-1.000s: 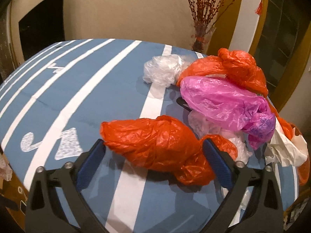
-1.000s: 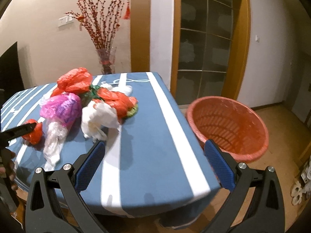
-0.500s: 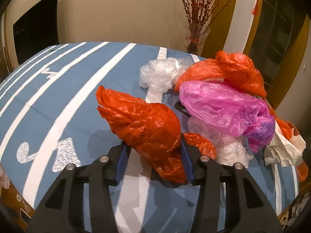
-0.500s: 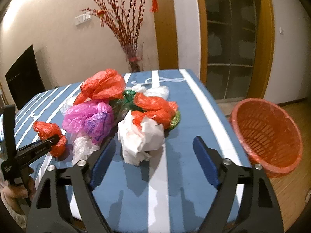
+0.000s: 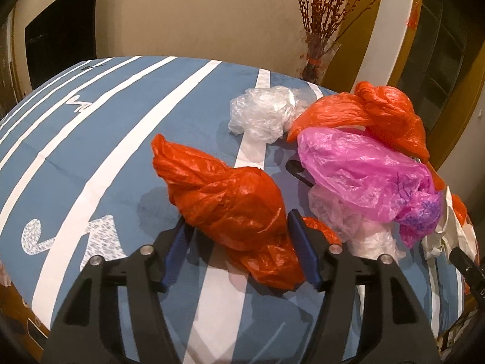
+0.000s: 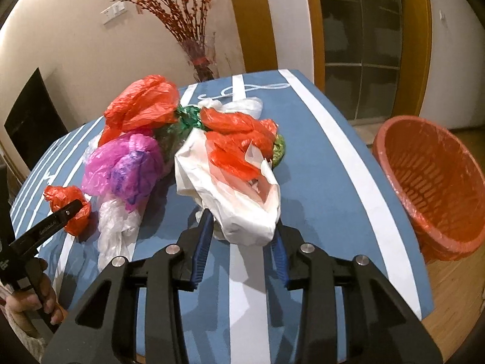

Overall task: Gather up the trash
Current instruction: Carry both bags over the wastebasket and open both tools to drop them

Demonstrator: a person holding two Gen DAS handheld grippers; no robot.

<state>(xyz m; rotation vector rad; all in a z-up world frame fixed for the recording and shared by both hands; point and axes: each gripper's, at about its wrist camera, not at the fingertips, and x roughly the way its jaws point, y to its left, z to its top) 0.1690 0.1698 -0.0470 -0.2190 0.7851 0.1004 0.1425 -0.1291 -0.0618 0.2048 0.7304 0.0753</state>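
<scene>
Basket (image 6: 430, 182) beside bench (image 6: 318, 151): looks empty, 0 bags collected. Left gripper (image 5: 241, 242) opening, red bag (image 5: 230, 200) between jaws, still on bench. Right gripper (image 6: 242, 239) closing on white bag (image 6: 236, 200). Pile remains.

A second ago the left gripper (image 5: 239, 239) stood wide around the crumpled red bag (image 5: 224, 203); it then pinched the bag, raising its far end, and now its jaws are opening again with the bag between them, the pads at its sides. The right gripper (image 6: 242, 230), wide open over bare cloth near the table edge then, has swung left to the white bag (image 6: 239, 200), and its jaws are closing on the bag's near end.
</scene>
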